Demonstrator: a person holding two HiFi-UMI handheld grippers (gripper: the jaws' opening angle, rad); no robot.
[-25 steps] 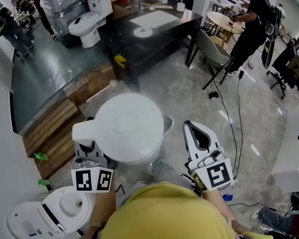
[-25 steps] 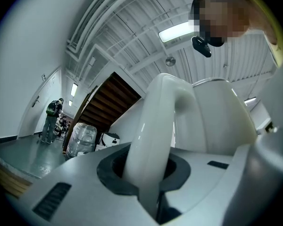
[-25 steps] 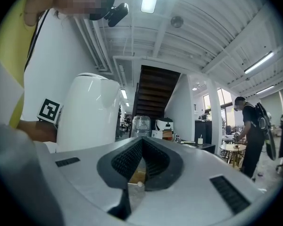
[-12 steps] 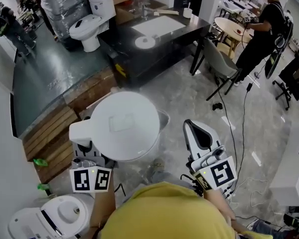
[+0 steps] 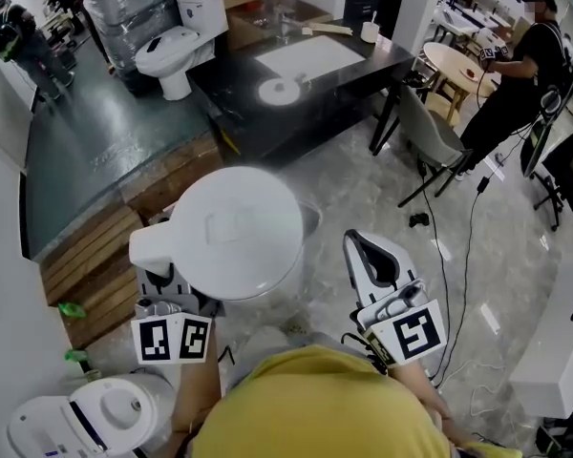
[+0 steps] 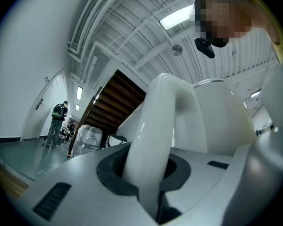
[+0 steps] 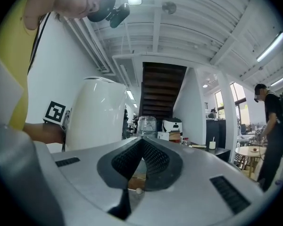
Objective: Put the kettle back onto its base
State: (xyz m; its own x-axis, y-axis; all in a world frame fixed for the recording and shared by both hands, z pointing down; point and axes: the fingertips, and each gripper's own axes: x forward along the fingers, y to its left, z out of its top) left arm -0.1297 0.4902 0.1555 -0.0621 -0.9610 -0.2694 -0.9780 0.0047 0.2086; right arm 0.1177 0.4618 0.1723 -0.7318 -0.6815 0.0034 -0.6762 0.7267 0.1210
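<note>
**Ann:** Where is the kettle?

**Ben:** Up in the air, right in front of the yellow top point(image 5: 315, 408) of the one who carries it. The white kettle point(image 5: 237, 232) is upright with its lid shut, over the floor point(image 5: 363, 189).

**Ann:** What holds it?

**Ben:** The left gripper point(image 6: 148, 171). Its two jaws squeeze the handle point(image 6: 153, 140), one on each side.

**Ann:** And the other one?

**Ben:** The right gripper point(image 7: 142, 140) is just beside the kettle, on its right, and does not touch it. Its jaws are closed, tips together, with nothing in them.

**Ann:** Where is the base?

**Ben:** Farther off, well apart from the kettle. The round white base point(image 5: 278, 90) lies on the dark counter point(image 5: 234, 98), near the edge on our side, toward the left end.

**Ann:** What else is on the counter?

**Ben:** A flat white sheet point(image 5: 310, 55) lies just behind the base. A small white cup point(image 5: 369, 32) stands near the far right corner.

**Ann:** And around it?

**Ben:** A grey chair point(image 5: 430, 132) stands by the counter's right end. A white toilet point(image 5: 167, 48) stands past the left end. A person in black point(image 5: 516, 84) stands far off on the right.
</note>
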